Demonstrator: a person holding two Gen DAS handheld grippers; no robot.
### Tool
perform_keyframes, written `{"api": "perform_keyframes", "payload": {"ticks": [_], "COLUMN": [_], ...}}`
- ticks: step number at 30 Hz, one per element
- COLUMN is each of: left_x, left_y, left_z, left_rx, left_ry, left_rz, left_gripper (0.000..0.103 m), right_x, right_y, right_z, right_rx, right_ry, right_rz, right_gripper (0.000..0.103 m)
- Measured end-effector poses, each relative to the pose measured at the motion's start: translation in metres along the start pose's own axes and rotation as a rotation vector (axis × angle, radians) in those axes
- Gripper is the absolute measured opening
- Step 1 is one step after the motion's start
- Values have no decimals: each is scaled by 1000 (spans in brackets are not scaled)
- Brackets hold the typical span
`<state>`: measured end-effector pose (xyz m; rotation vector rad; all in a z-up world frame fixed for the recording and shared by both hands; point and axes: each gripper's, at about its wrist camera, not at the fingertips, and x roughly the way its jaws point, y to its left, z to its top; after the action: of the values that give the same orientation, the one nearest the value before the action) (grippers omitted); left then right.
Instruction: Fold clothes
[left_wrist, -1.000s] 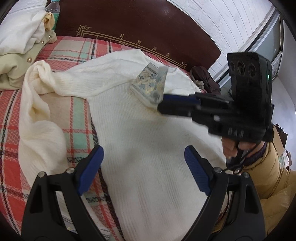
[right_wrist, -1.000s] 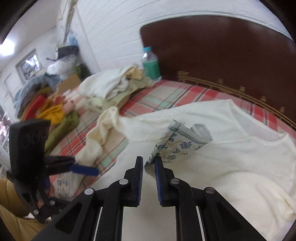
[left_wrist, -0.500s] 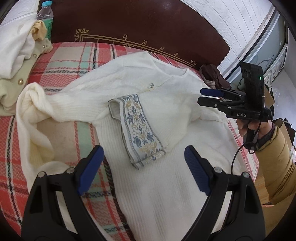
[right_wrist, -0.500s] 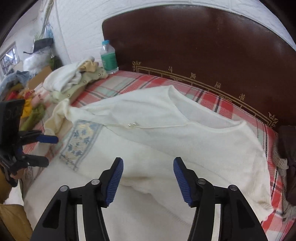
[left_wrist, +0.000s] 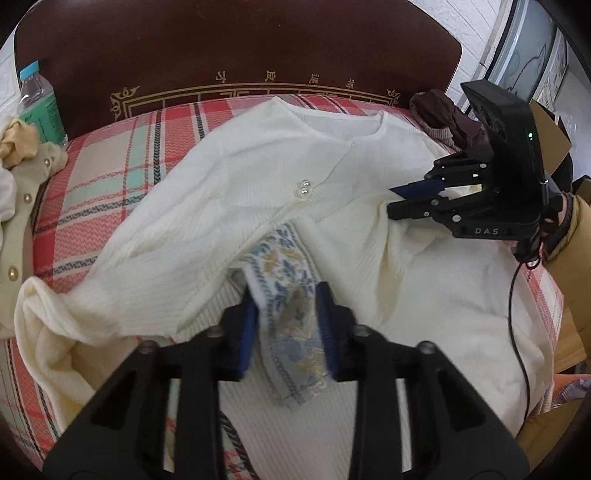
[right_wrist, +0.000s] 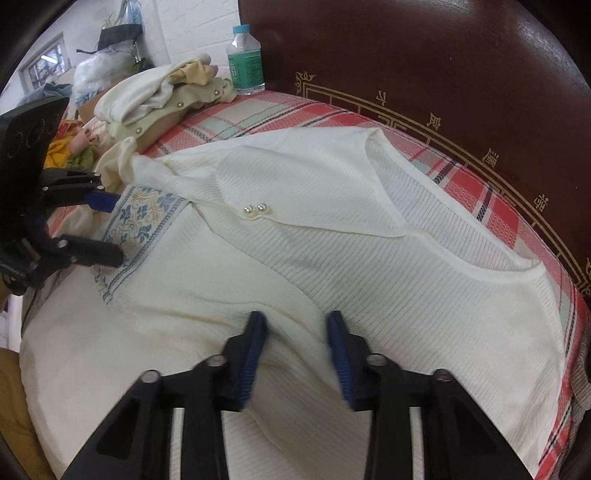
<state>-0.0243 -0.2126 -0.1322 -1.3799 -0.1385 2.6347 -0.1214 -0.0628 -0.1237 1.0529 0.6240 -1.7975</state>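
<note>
Nearest in the left wrist view, the left gripper (left_wrist: 286, 325) is closing, its jaws on either side of the patterned cuff (left_wrist: 286, 295) of the cream sweater (left_wrist: 424, 295); the pads stand close beside the band, but whether they press it yet cannot be told. In the right wrist view, the right gripper (right_wrist: 297, 354) is closing too, over a raised ridge of the sweater's body, with the knit between the jaws and no clear pinch so far.

The sweater lies spread across the plaid bedcover (left_wrist: 122, 177), its neckline toward the headboard (left_wrist: 236, 48). The cuff rests on the sweater's front, below the two pearl buttons (left_wrist: 303, 186), so the sleeve is already laid inward.

To do this step well, the left jaws should probably take the whole cuff and not only its top layer, while the right jaws gather one ridge only, so the back layer is not dragged along. Both should lift together, keeping the knit flat.

Beyond the sweater, toward the headboard, sit a pile of clothes (right_wrist: 162, 96) and a water bottle (right_wrist: 245, 59).
</note>
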Motion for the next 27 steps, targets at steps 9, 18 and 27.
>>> {"api": "perform_keyframes", "payload": {"ticks": [9, 18, 27], "left_x": [-20, -31, -103], "left_y": [26, 53, 69], "left_z": [23, 7, -60], "left_rx": [-71, -161, -180], "left_ry": [-107, -111, -194], "left_rz": [44, 95, 180], "left_gripper": [13, 21, 79], "right_x": [-33, -12, -19], "right_y": [-11, -30, 6], "right_z": [17, 8, 13], "right_rx": [69, 217, 158], "right_ry": [-123, -99, -120], "right_rz": [-39, -103, -29], "right_gripper": [10, 39, 55]}}
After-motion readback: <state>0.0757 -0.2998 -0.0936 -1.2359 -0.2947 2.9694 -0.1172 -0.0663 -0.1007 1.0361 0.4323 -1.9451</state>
